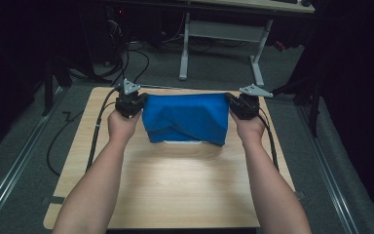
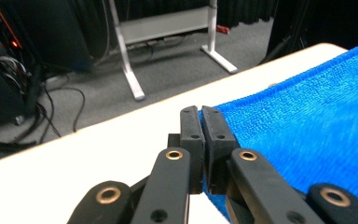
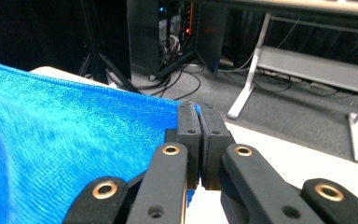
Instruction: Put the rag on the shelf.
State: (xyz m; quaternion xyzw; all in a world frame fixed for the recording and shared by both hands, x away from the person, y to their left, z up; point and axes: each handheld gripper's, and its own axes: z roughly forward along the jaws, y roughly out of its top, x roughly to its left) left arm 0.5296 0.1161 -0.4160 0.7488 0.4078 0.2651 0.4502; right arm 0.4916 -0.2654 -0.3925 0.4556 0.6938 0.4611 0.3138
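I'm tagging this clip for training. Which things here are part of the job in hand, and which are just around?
In the job:
- blue towel
- left gripper, shut on one towel corner
- right gripper, shut on the other corner
- wooden table

Just around:
- white desk frame
- floor cables

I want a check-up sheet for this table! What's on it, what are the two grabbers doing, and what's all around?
Surface: light wooden table, bare in front of the cloth.
Job's things: blue cloth, stretched between the two grippers, its lower part draped in folds onto the table; a white edge shows beneath it.
Clutter: nothing seen.
Grippers: left gripper shut on the cloth's corner; right gripper shut on the opposite corner.
Cables: black cables trail from both grippers along the table's sides; more lie on the floor beyond.
Surroundings: grey carpet floor, white desk frame, dark equipment at the back.
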